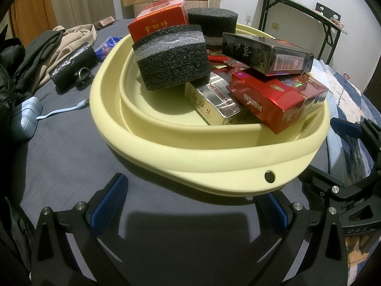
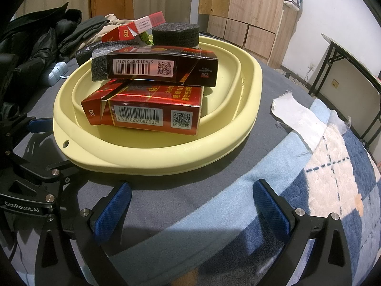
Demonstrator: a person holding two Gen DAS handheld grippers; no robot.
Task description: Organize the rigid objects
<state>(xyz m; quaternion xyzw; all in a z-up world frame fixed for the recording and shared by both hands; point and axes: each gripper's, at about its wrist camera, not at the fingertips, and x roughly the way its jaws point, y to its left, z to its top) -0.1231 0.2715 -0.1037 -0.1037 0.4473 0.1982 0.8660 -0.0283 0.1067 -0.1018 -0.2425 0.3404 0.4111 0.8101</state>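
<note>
On the bed: we see a pale yellow basin (image 1: 142, 128) (image 2: 152, 157) resting on a grey sheet (image 1: 71, 147) (image 2: 181, 190), piled with boxes and foam.
Basin axis: its long axis runs roughly left to right in the left wrist view; the rim tab with a hole (image 1: 269, 176) (image 2: 65, 143) faces our grippers.
Top box: a black box (image 1: 264, 53) (image 2: 162, 68) lies flat across the pile, barcode side toward the right wrist camera, long axis about level there.
Red box: a red box (image 1: 278, 97) (image 2: 147, 108) sits under it, tilted on the inner rim, its open flap end toward the left in the right wrist view.
Silver box: a silver box (image 1: 214, 100) lies beside the red one, partly under foam.
Foam: a black foam block (image 1: 171, 57) (image 2: 100, 68) with a grey layer stands at the near left in the left wrist view; a round foam disc (image 1: 212, 21) (image 2: 176, 34) sits at the far rim.
Far box: another red box (image 1: 157, 17) (image 2: 133, 29) leans behind the foam.
Left gripper (image 1: 188, 205) (image 2: 38, 143): jaws wide, nothing between them, just short of the rim.
Right gripper (image 2: 190, 205) (image 1: 352, 157): jaws wide, empty, over the sheet near the rim.
Around: clothes (image 1: 47, 47) (image 2: 47, 35), a black pouch (image 1: 71, 65) and a blue device (image 1: 26, 116) lie left; a checked blanket (image 2: 328, 181) and white cloth (image 2: 300, 119) lie right.
Room: wooden cabinets (image 2: 250, 12) and a folding table (image 1: 297, 7) (image 2: 345, 54) stand by the wall.
</note>
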